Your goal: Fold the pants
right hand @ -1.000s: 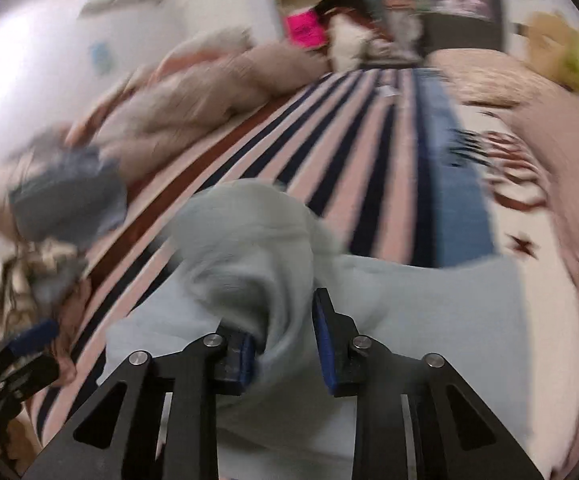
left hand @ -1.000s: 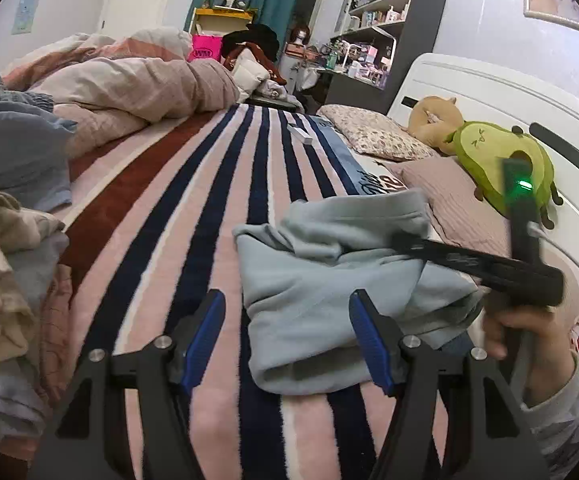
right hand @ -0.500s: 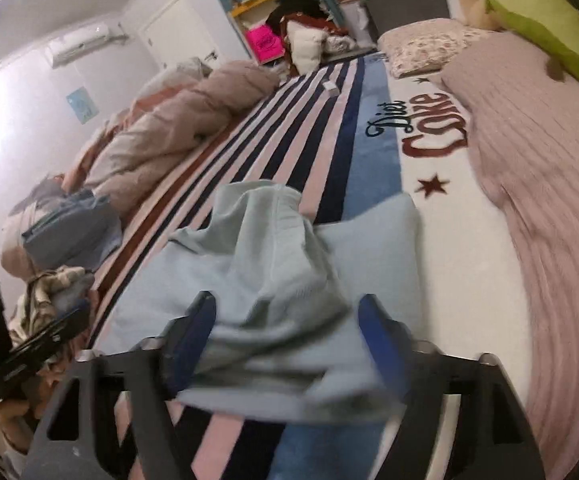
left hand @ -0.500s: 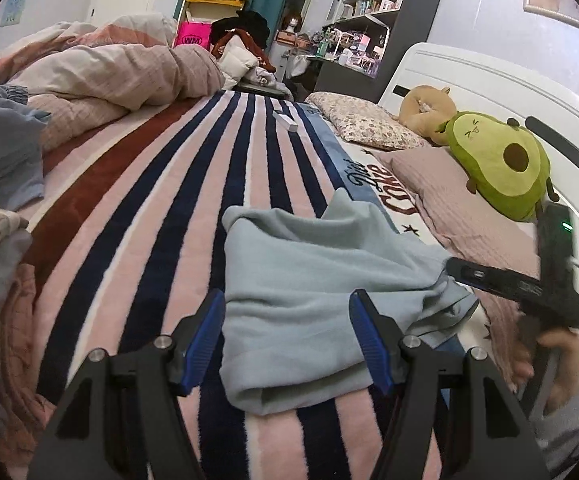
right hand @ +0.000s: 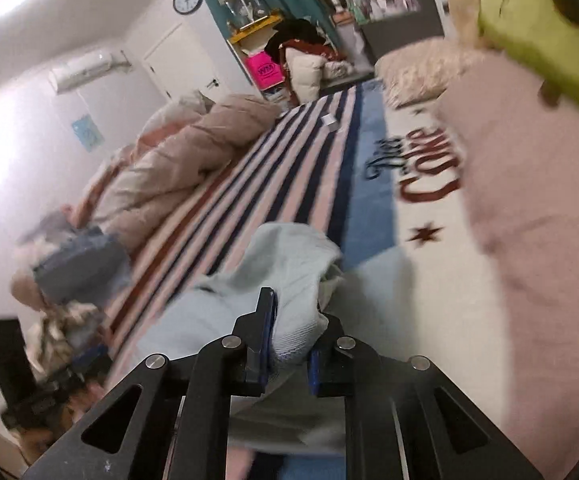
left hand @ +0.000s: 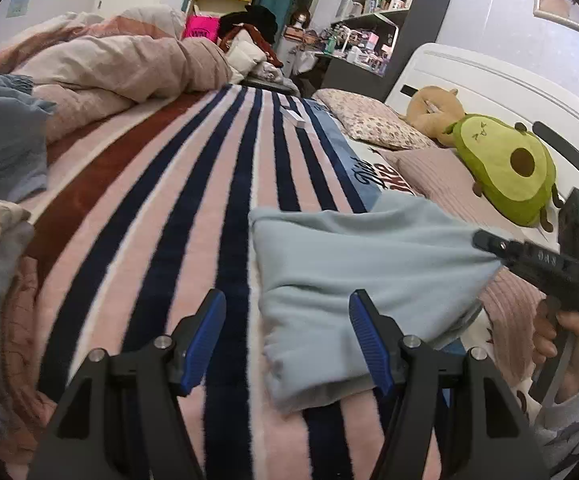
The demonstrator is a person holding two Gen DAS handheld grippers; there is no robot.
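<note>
The light blue pants [left hand: 353, 272] lie partly folded on the striped blanket [left hand: 193, 208] that covers the bed, with one corner drawn up and out toward the headboard side. The right hand-held gripper [right hand: 287, 344] is closing on that corner, and a bunched fold of the fabric sits pinched between its blue pads. In the left wrist view the person's hand [left hand: 565, 336] grips this tool's handle. The left hand-held gripper [left hand: 289, 336] hovers low over the near edge of the pants with its jaws standing apart and nothing between them. A green avocado plush toy [left hand: 505, 168] rests against the white headboard [left hand: 489, 92], and a rumpled duvet [left hand: 121, 64] lies along the bed's far side.
</note>
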